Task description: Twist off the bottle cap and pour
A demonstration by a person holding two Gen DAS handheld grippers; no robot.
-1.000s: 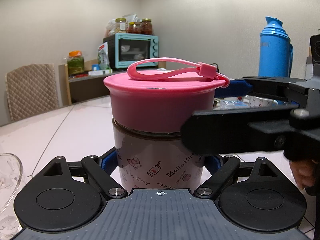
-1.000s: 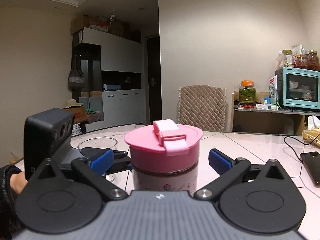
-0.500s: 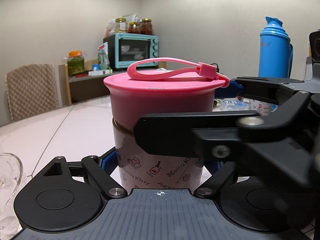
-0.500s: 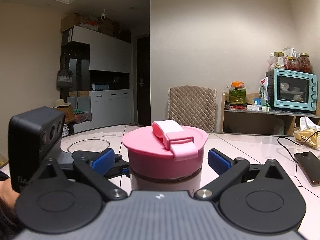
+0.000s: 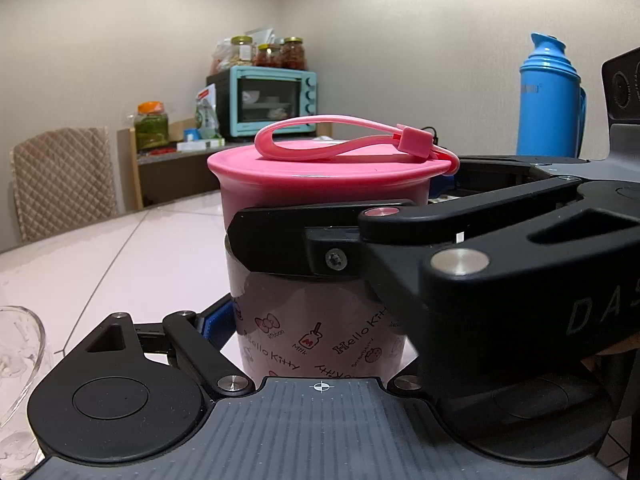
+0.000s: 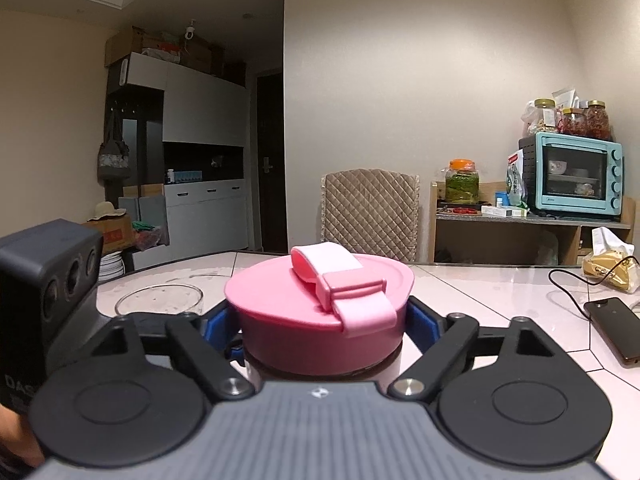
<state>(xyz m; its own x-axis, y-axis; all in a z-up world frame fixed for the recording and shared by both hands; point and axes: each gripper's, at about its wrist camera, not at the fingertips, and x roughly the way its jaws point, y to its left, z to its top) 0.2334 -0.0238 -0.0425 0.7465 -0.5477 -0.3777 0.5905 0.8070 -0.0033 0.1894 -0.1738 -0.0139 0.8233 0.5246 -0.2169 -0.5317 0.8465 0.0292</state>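
A brown Hello Kitty bottle (image 5: 312, 336) stands upright on the pale table, topped by a pink screw cap (image 5: 320, 184) with a pink loop strap (image 5: 340, 140). My left gripper (image 5: 316, 320) is shut on the bottle's body, low down. My right gripper (image 6: 320, 320) has come in from the right at cap height, and its blue pads (image 6: 420, 320) press both sides of the pink cap (image 6: 316, 320). In the left wrist view one black finger of the right gripper (image 5: 320, 248) crosses the front of the cap's lower edge.
A glass bowl (image 6: 160, 300) stands on the table (image 6: 500, 292) at the left, also at the left wrist view's edge (image 5: 16, 380). A phone (image 6: 612, 328) with a cable lies at the right. A blue thermos (image 5: 550, 96) stands behind at the right. A chair (image 6: 370, 212) is behind the table.
My right gripper moved in from the right and forward around the pink cap, then closed its jaws on it. The left gripper and the bottle stayed still.
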